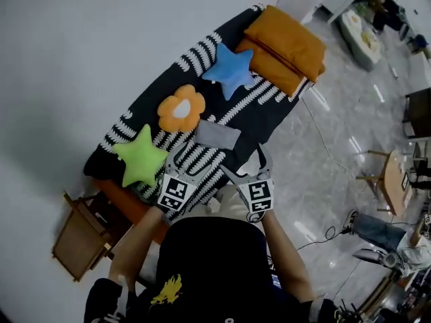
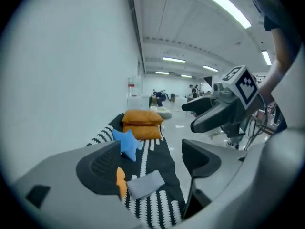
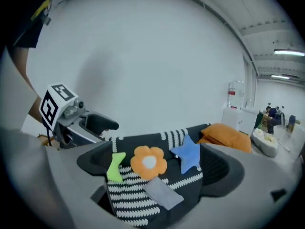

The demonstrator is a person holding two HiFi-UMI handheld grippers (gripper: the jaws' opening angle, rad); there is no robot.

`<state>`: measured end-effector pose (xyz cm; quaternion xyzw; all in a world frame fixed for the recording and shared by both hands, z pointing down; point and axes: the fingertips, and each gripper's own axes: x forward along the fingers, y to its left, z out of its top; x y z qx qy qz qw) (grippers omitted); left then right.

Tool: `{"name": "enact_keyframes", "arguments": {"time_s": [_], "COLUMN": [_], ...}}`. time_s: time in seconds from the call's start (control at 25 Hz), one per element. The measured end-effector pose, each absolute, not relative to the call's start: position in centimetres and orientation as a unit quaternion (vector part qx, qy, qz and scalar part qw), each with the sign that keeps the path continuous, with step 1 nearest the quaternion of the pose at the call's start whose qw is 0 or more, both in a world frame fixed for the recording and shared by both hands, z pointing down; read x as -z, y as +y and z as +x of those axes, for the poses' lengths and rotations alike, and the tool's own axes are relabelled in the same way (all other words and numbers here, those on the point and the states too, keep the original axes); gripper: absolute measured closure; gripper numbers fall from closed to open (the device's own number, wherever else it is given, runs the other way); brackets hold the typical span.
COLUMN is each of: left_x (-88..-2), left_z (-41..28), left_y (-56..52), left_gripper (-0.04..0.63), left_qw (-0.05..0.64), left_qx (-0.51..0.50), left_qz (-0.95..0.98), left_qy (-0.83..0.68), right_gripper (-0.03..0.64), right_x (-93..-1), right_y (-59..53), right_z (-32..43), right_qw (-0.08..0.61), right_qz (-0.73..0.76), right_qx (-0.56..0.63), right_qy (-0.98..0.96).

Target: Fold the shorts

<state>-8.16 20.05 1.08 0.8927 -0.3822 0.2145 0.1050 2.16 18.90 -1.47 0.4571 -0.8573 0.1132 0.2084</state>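
The grey shorts [image 1: 217,134] lie as a small folded rectangle on a black blanket with white stripes [image 1: 273,112], below an orange flower pillow. They also show in the left gripper view as shorts [image 2: 145,184] and in the right gripper view as shorts [image 3: 163,194]. My left gripper [image 1: 183,161] and right gripper [image 1: 246,167] are held high in front of my chest, well above the blanket and clear of the shorts. The left gripper [image 2: 152,161] is open with nothing between its jaws. The right gripper [image 3: 159,167] is open and empty too.
On the blanket lie a green star pillow [image 1: 140,157], an orange flower pillow [image 1: 180,110] and a blue star pillow [image 1: 232,69], with stacked orange cushions [image 1: 286,46] at the far end. A wooden frame [image 1: 81,231] stands at lower left. A person's leg [image 1: 377,231] and a cable are on the floor at right.
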Motion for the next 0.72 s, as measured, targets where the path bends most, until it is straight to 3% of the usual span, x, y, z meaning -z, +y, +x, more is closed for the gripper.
{"name": "enact_keyframes", "arguments": {"time_s": [0.24,0.4,0.72], "left_x": [9.8,14.1,18.1], "left_z": [-10.5,-15.3,-19.0], "left_y": [22.7,24.4,26.4], "left_gripper": [0.19,0.19,0.19], "left_qw": [0.059,0.029,-0.007], "left_qx": [-0.121,-0.082,-0.018], "left_qz": [0.876,0.857,0.828], "left_qy": [-0.462,-0.508,-0.56], "right_gripper": [0.037,0.037,0.041], "right_x": [12.2,19.3,20.9], "right_y": [23.1,23.0,24.1], "right_z": [2.9,-0.5,-0.3], "right_qw": [0.095,0.034,0.05], "right_qz": [0.5,0.488,0.506], "right_qx": [-0.097,-0.003,0.048], "right_qy": [-0.855,-0.872,-0.859]}}
